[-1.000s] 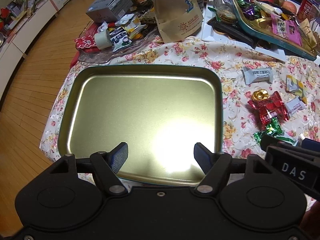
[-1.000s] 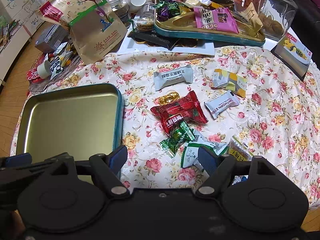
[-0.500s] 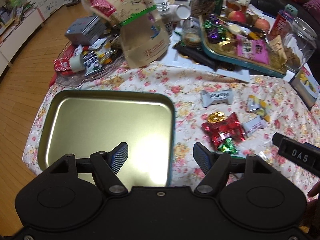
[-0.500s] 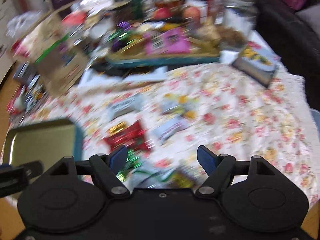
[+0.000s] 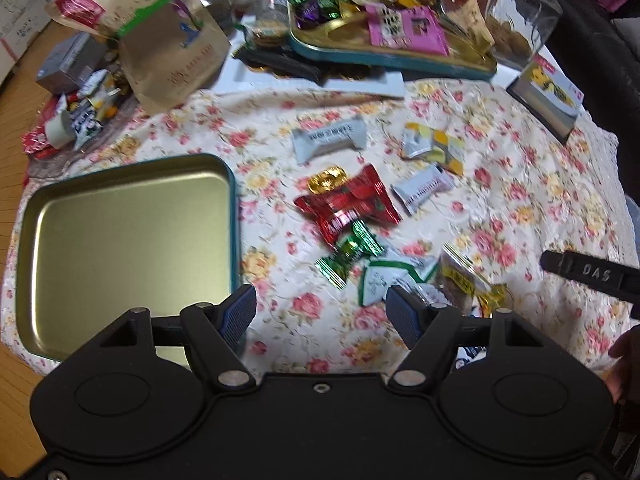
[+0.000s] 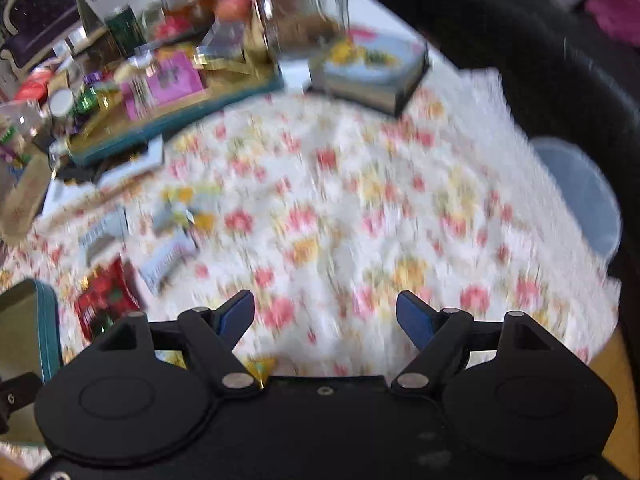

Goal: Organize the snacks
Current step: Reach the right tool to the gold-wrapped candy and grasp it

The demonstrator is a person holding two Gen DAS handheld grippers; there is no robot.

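An empty gold tin tray [image 5: 120, 240] with a teal rim lies on the floral tablecloth at the left. Loose wrapped snacks lie to its right: a red packet [image 5: 348, 204], a gold candy [image 5: 326, 178], a green candy [image 5: 348, 254], a grey bar [image 5: 330, 140], a white bar [image 5: 422, 192] and a yellow-grey pouch [image 5: 434, 148]. My left gripper [image 5: 320, 312] is open and empty, just in front of the green candy. My right gripper [image 6: 326, 314] is open and empty over bare cloth; its view is blurred. The tray corner [image 6: 24, 320] and red packet [image 6: 104, 300] show at its left.
A second teal tray [image 5: 384, 40] full of sweets, a brown paper bag [image 5: 168, 40], a glass jar [image 5: 520, 12] and a boxed item [image 5: 548, 96] crowd the far side. A blue stool [image 6: 580, 196] stands beyond the table's right edge.
My left gripper has swung right, from over the empty tray to the loose snacks. My right gripper has swung right and away from the snacks toward the table's right side, blurring its view.
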